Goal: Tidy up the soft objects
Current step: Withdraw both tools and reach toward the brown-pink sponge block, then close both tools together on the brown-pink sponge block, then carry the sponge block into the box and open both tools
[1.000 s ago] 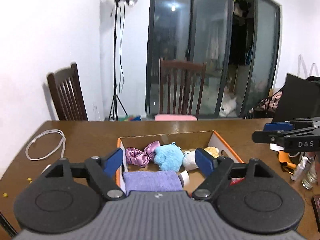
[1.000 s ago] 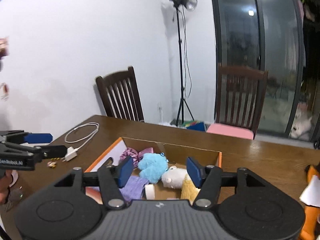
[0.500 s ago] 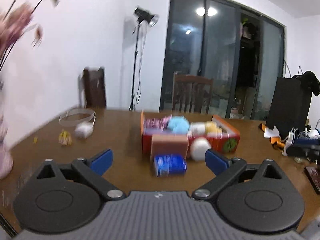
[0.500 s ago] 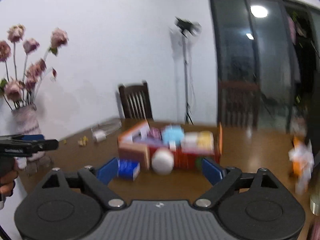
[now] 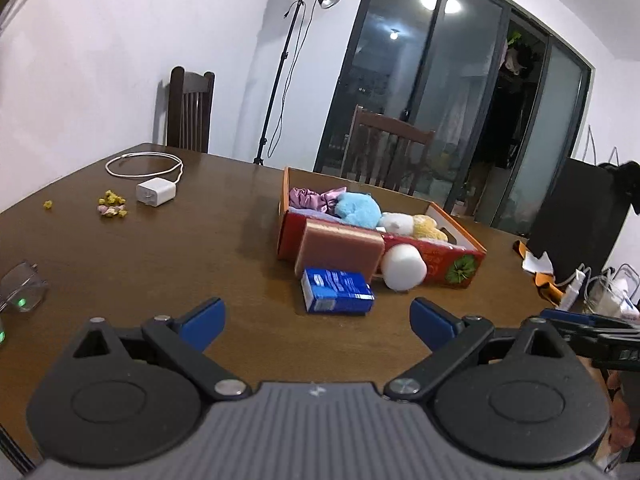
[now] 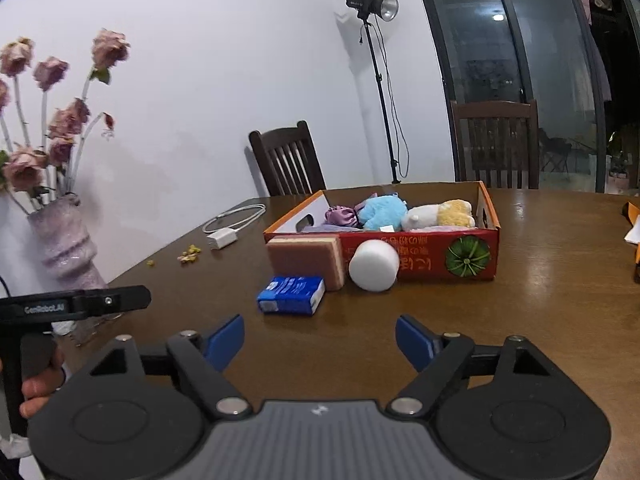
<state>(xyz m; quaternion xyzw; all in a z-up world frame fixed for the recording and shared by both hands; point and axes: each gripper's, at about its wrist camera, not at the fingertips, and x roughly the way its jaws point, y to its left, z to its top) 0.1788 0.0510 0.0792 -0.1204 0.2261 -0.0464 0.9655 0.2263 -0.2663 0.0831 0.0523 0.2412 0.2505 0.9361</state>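
Red box (image 6: 432,264) on brown bench (image 6: 540,300), holding four soft things. Against its front: one sponge (image 6: 306,256), one white ball (image 6: 374,266), one blue pack (image 6: 292,295). Beyond, one charger (image 5: 155,194). Left tongs (image 5: 316,322) wide, empty. Right tongs (image 6: 319,342) empty, just narrowing slightly.

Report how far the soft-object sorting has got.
Done: the scrunchie, blue plush and white-yellow plush lie in the box. In hand: nothing; both grippers are open. Left outside: the sponge, foam ball and tissue pack.
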